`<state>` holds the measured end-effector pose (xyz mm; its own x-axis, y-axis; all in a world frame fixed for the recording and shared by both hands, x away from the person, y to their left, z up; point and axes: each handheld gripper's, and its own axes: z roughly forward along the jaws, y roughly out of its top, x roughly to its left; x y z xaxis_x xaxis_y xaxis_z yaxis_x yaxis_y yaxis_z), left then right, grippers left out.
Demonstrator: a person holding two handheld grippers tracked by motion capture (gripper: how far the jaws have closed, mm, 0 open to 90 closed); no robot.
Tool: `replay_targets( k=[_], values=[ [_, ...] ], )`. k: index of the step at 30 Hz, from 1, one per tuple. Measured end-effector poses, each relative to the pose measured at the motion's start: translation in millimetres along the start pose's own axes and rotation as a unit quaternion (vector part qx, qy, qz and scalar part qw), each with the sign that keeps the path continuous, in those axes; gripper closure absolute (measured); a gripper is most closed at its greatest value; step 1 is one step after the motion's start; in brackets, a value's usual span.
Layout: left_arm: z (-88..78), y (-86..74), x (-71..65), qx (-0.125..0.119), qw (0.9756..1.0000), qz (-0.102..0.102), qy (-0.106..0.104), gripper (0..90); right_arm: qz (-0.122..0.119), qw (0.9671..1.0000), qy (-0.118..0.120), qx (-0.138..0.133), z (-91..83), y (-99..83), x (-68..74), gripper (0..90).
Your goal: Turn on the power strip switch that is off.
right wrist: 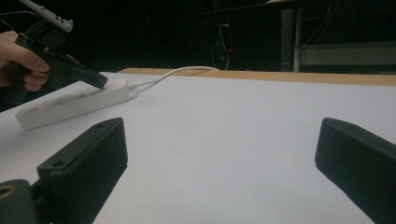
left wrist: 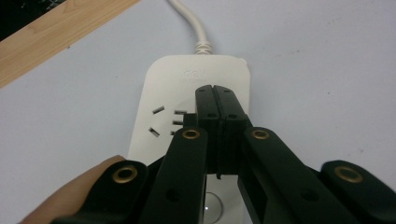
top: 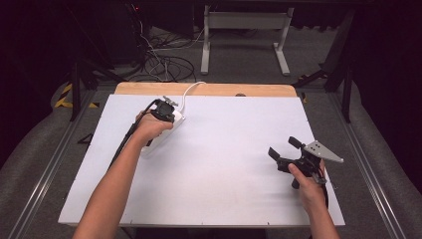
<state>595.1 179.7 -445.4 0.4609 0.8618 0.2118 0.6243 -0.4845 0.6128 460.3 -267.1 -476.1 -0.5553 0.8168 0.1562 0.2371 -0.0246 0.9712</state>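
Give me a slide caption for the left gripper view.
Closed left gripper poised over a white power strip, its cord trailing across the white table.

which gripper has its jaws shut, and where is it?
The left gripper: its jaws are pressed together with nothing between them, tips over the white power strip near its cord end. The right gripper has jaws wide apart, above bare table.

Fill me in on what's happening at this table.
A person works at a white table with a tool in each hand. The left tool, jaws shut and empty, has its tips on top of a white power strip near the cord end. The right tool is held open, apart from the strip.
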Motion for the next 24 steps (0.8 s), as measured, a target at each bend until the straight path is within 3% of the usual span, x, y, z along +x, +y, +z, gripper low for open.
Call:
replay_targets(
  k=[4,9,11,14,18,19,24],
  values=[
    [1.7,0.4,2.6,-0.003,0.9998,-0.011,-0.013,90.0,0.0,1.0,-0.001,0.001,0.3,-0.3,0.0,3.1],
    [1.1,-0.6,5.4,0.02,0.9998,-0.006,-0.002,90.0,0.006,1.0,-0.002,0.001,1.0,-0.9,-0.3,3.1],
    [-0.3,-3.0,8.8,0.016,0.9996,-0.011,-0.021,90.0,0.006,1.0,-0.003,0.001,1.1,-0.9,-0.7,3.2],
    [0.1,-4.8,10.3,0.007,0.9997,-0.003,-0.025,90.0,0.008,1.0,-0.004,0.001,0.6,-0.7,-1.7,3.3],
    [-7.4,2.9,8.2,-0.038,0.9977,-0.028,-0.048,90.0,0.012,0.9999,-0.003,-0.003,1.2,-0.6,-2.8,3.5],
    [-8.2,4.9,7.6,-0.038,0.9974,-0.034,-0.05,90.0,0.013,0.9999,-0.002,-0.003,1.9,-0.7,-2.5,3.5],
    [0.0,0.5,7.6,0.005,0.9991,-0.022,-0.037,90.0,0.014,0.9999,-0.002,-0.005,1.4,0.1,-2.2,3.5]
  ],
)
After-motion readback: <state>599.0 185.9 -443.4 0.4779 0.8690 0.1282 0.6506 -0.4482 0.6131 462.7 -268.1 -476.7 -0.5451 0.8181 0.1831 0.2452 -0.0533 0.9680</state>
